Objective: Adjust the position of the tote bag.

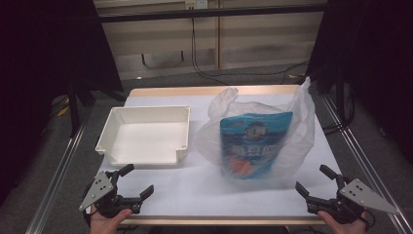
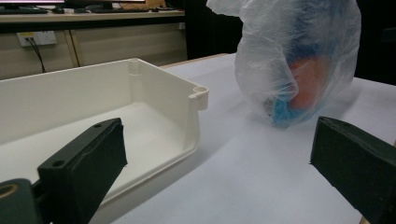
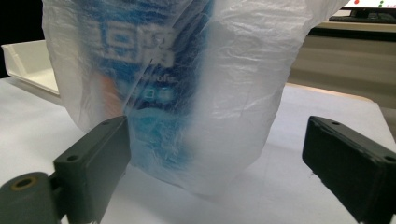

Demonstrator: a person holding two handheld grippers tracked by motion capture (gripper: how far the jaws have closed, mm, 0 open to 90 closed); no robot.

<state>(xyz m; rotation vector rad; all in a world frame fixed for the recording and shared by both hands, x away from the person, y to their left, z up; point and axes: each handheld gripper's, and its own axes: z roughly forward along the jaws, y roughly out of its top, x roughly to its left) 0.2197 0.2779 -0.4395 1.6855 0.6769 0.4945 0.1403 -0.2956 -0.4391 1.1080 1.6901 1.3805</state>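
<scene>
A translucent white plastic bag [image 1: 292, 124] stands on the table's right half with a blue snack pouch [image 1: 255, 144] inside it. An empty white tray [image 1: 146, 134] lies to its left. My left gripper [image 1: 136, 180] rests near the front left edge, open, nothing between its jaws; in its own view the tray [image 2: 140, 98] is ahead left and the bag [image 2: 299, 60] ahead right. My right gripper [image 1: 315, 179] sits at the front right, open and empty, pointing at the bag [image 3: 243, 93] with the pouch [image 3: 154, 70] showing through.
The table [image 1: 195, 185] is covered by a white sheet with a wooden edge. Metal rails run along both sides. Dark curtains and stands flank the table, and cables lie on the floor behind.
</scene>
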